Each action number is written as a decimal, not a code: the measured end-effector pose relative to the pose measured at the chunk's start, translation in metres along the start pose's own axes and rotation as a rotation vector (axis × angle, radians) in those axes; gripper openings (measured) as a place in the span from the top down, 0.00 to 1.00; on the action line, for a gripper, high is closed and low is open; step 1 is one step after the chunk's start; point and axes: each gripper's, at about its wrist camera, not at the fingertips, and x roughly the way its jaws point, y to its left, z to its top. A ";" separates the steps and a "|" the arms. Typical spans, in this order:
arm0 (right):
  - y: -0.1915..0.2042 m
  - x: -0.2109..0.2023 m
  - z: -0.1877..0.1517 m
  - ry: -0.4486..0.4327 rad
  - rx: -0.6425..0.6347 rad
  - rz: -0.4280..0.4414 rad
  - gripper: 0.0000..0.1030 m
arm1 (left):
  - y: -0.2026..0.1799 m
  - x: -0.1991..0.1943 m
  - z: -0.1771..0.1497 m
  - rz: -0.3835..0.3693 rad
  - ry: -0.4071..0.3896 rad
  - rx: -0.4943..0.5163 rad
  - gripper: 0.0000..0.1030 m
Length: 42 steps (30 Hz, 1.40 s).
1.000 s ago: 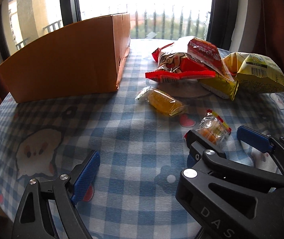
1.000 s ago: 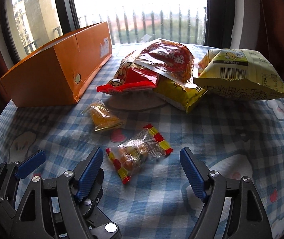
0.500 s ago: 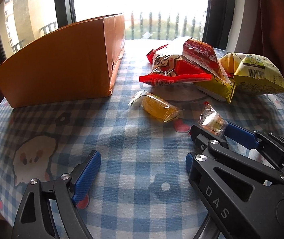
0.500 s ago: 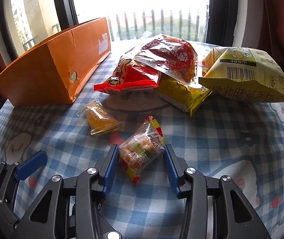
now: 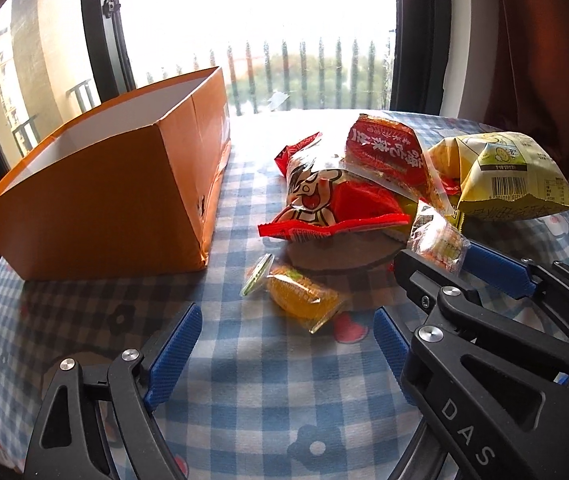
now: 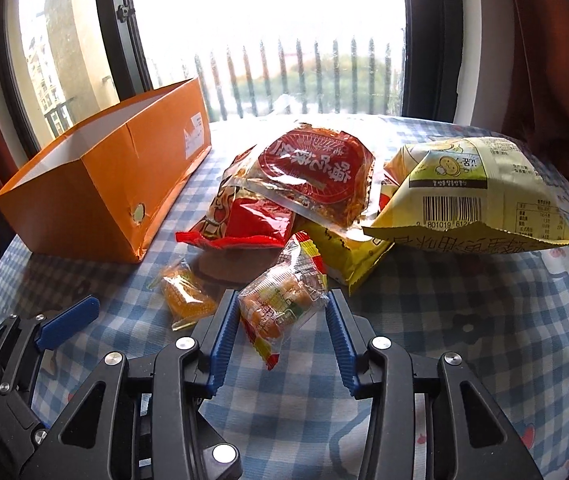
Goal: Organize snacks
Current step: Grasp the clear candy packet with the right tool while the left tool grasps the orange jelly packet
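Right gripper [image 6: 282,320] clamped on clear crinkly candy packet with red-yellow ends [image 6: 282,304], jaws just closed onto it, lifted off blue checked tablecloth [image 6: 444,320]. Left gripper [image 5: 284,340] agape, empty; orange jelly sachet [image 5: 300,300] at 12 o'clock. Open orange cardboard box [image 5: 100,204] at 10 o'clock.

checked table [image 5: 244,400]; orange box [image 5: 96,208], snack bags [image 6: 316,176]

Black gripper [image 6: 282,322] frames, blue ribbed pads, silver screws, "DAS" lettering.
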 end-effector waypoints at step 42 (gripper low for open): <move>-0.006 0.035 0.018 0.071 0.018 -0.034 0.54 | 0.000 0.037 0.010 -0.103 0.075 0.019 0.52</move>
